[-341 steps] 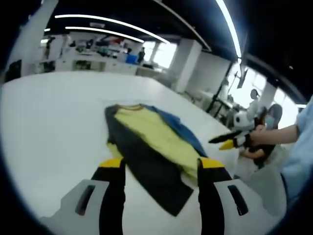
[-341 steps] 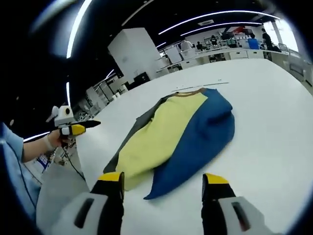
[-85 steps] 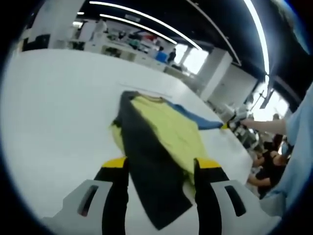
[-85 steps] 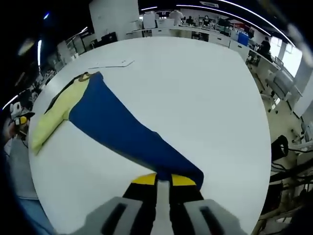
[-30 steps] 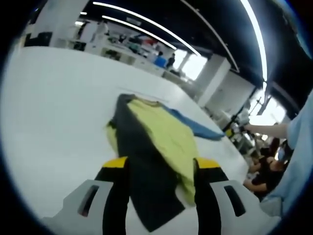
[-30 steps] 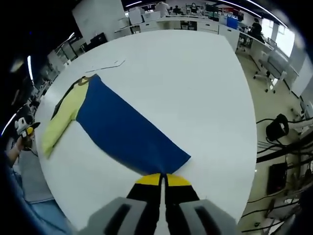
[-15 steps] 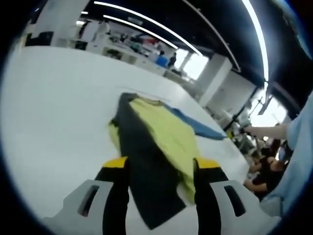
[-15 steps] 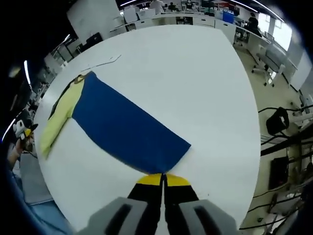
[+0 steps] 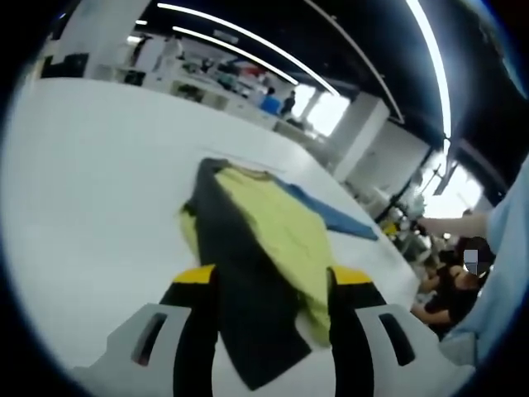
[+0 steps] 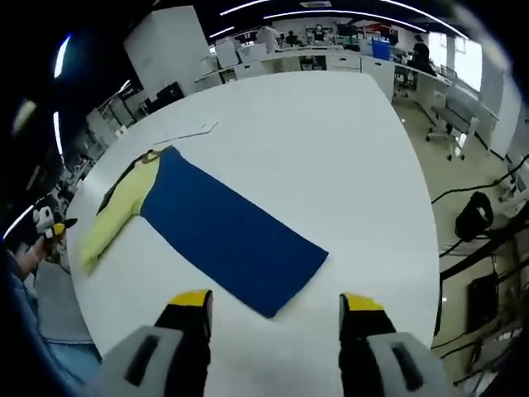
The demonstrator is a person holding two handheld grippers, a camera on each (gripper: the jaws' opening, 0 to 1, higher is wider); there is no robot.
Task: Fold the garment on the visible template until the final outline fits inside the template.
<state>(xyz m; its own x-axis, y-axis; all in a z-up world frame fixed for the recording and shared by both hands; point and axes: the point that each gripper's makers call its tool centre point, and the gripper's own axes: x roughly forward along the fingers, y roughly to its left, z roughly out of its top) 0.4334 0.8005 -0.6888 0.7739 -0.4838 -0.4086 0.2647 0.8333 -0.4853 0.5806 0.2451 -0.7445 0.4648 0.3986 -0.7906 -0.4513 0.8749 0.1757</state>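
Note:
The garment lies on the white table (image 10: 331, 141). In the right gripper view its blue sleeve (image 10: 227, 231) is spread flat and straight from the collar (image 10: 151, 154) toward me, with the yellow body (image 10: 116, 207) beyond it on the left. My right gripper (image 10: 277, 302) is open just short of the sleeve's end, holding nothing. In the left gripper view a dark grey part (image 9: 240, 281) runs between the jaws of my open left gripper (image 9: 271, 277). The yellow body (image 9: 277, 219) and blue sleeve (image 9: 335, 217) lie beyond. A thin template line (image 10: 186, 132) shows near the collar.
The table's edge (image 10: 413, 273) curves close on the right, with floor, cables and a chair (image 10: 471, 211) below it. A hand (image 10: 29, 248) with the left gripper (image 10: 50, 222) is at the far left. Desks and people stand at the back.
My right gripper has opened, let go of the blue sleeve's end and drawn back a little. The sleeve now lies flat. The left gripper has hardly moved.

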